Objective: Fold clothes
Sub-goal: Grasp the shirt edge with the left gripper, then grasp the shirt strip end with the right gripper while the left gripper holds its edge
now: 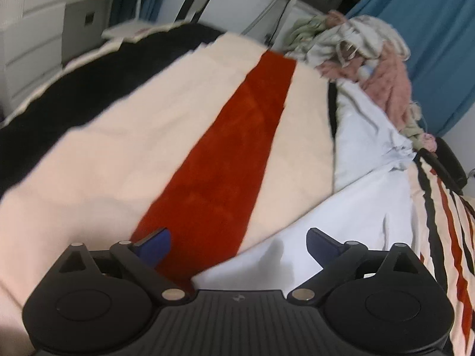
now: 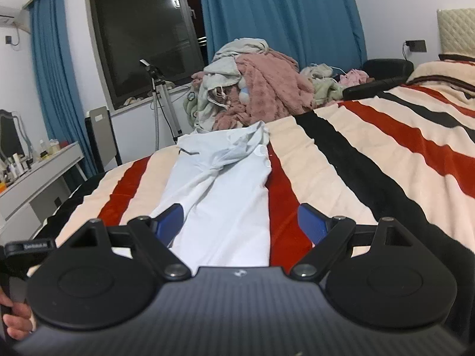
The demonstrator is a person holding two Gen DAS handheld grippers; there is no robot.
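The left wrist view is smeared by motion blur; the right is sharper (edges bowed by fisheye), evenly lit indoors, with a lamp's glare mirrored in the dark glass window (image 2: pixel 142 38).

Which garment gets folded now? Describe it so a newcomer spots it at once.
Start at the bed with the striped blanket in cream, red and black. Lying flat on it, running lengthwise away from the right gripper, is a white garment. Unlike the crumpled pink and grey pile of clothes at the far edge, it is plain white and spread out alone.

Black hand-held gripper (image 2: pixel 239 222), blue fingertips (image 2: pixel 167 222), silver pivot screws
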